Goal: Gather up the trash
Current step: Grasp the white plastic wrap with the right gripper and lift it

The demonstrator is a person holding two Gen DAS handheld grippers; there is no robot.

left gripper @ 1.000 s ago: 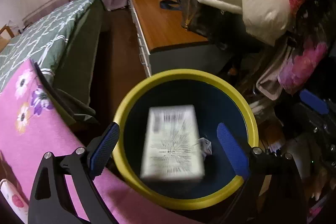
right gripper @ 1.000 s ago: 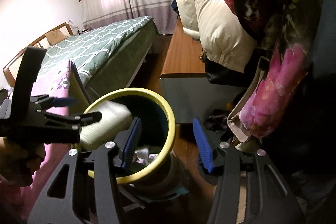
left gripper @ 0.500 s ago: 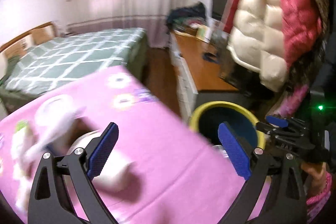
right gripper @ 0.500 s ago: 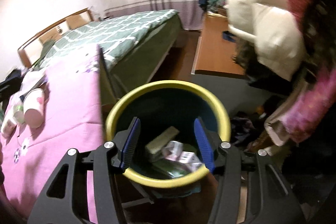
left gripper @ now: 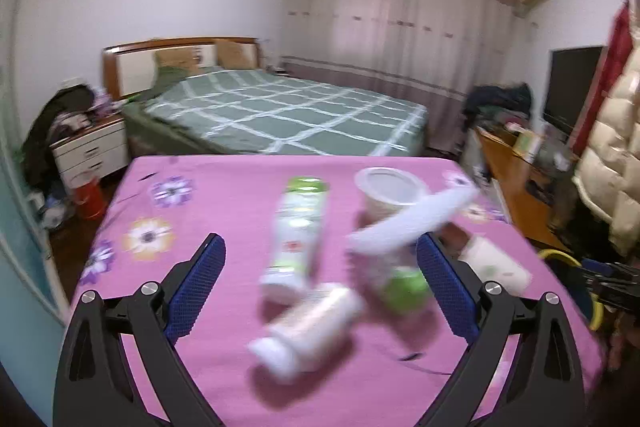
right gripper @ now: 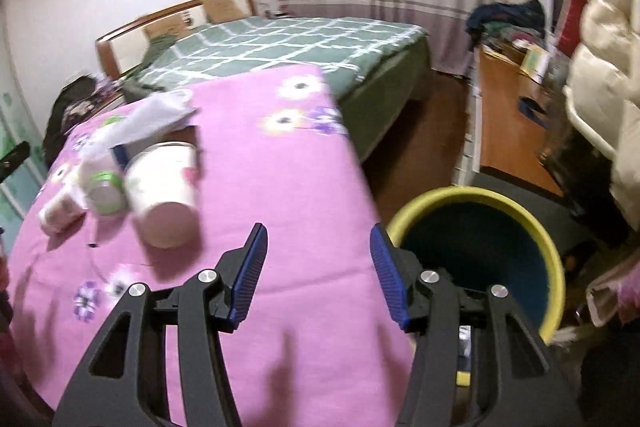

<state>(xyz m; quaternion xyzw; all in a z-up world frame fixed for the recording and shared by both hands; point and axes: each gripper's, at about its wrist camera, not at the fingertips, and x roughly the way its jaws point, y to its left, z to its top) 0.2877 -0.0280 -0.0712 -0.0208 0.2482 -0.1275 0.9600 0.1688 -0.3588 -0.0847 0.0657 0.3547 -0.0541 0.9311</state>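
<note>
Bed [left gripper: 288, 119]: one; green cover with a white lattice pattern; wooden headboard; beyond the far edge of the table
Table [left gripper: 224, 195]: one; covered in pink cloth printed with white, orange and purple flowers; carries all the loose trash
Trash bin [right gripper: 532, 223]: one; round, yellow rim, dark blue inside; on the floor just beside the table's corner in the right wrist view; only a sliver of rim shows at the right edge of the left wrist view [left gripper: 560, 255]
Left hand-held gripper [left gripper: 318, 289]: fingers spread wide apart, black frame with blue ribbed pads; nothing between them; hovers above the cluster of trash, touching none of it
Right hand-held gripper [right gripper: 318, 273]: fingers apart, holding nothing; left pad over the pink cloth, right pad in front of the bin's rim
Paper cups: two; one upright and open-mouthed [left gripper: 390, 193]; one on its side, white with a floral print [right gripper: 164, 191], bottom toward the right camera
Tubes and bottles: three counted, all blurred; a white tube with a green end lying flat [left gripper: 296, 231]; a pale bottle with a white cap nearest the left camera [left gripper: 308, 327]; a container with a green band under the plastic [left gripper: 400, 287]
White plastic strip [left gripper: 412, 219]: one; long, curved, resting across the upright cup; shape smeared by motion
</note>
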